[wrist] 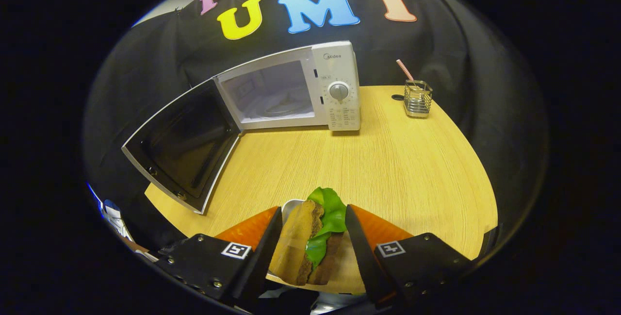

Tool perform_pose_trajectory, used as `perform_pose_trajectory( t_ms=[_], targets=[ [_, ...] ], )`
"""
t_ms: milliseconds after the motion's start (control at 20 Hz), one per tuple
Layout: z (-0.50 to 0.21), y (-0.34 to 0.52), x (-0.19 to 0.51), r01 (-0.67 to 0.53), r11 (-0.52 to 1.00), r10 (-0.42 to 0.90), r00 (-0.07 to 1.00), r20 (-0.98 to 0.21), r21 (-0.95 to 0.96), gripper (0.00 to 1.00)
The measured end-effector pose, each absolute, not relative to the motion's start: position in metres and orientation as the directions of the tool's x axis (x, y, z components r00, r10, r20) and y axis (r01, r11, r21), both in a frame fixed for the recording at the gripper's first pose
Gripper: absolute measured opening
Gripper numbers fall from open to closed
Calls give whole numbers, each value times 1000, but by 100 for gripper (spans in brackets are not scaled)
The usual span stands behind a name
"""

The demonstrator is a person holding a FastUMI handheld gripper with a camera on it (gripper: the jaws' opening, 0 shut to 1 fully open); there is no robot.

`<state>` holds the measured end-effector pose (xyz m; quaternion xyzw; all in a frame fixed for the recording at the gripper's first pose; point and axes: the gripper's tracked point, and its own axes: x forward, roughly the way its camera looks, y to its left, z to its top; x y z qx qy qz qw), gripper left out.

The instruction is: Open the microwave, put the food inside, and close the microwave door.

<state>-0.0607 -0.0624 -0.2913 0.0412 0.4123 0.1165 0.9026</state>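
On a wooden table (pixel 398 159), the microwave (pixel 291 89) stands with its door (pixel 182 145) swung wide open. The gripper (pixel 310 242) apparently pinches a sandwich (pixel 310 242), well short of the microwave; loading and closing remain. A metal holder (pixel 417 98) sits right of the microwave.

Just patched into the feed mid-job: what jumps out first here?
The sandwich, bread with green lettuce, sits between the gripper fingers, which appear to press on it from both sides. Beyond them, the white microwave stands at the far side of the wooden table, its door swung wide open toward the camera.
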Motion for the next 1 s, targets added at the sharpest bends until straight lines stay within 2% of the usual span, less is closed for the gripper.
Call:
perform_pose_trajectory(
  t_ms=[350,550,750,1000],
  targets=[
    [-302,-74,-67,-155,978,208,601,-772,143,80],
    [-282,-64,-63,-151,966,256,637,-727,208,79],
    [-279,-70,-70,-142,974,227,641,-733,178,79],
    [-310,-65,-89,-110,977,215,544,-811,185,79]
  ],
)
